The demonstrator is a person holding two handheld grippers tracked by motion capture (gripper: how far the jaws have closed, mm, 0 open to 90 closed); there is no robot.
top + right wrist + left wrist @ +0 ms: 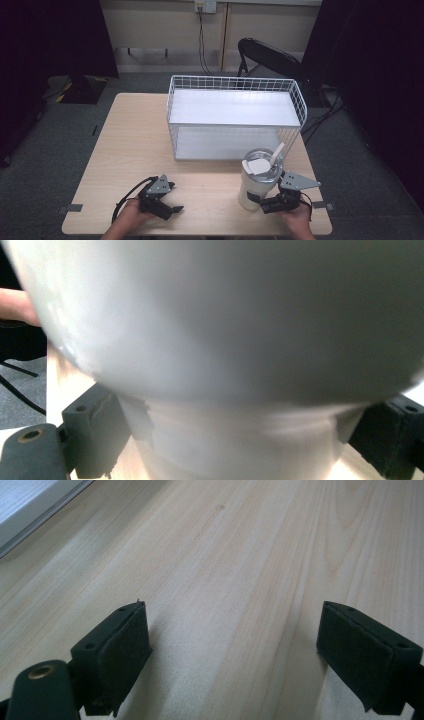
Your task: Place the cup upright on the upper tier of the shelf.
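A white tumbler with a lid and a straw stands upright near the table's front right corner. My right gripper comes at it from the front. In the right gripper view the tumbler looms very close, and its narrow lower part sits between the two pads, which touch it on both sides, so my right gripper is shut on it. My left gripper rests low at the front left. Its jaws stand wide apart over bare wood, so the left gripper is open with nothing between them.
A white wire basket with a white floor stands at the back middle of the wooden table, just behind the tumbler. A dark folding chair is beyond the table. Bare wood lies between the two grippers.
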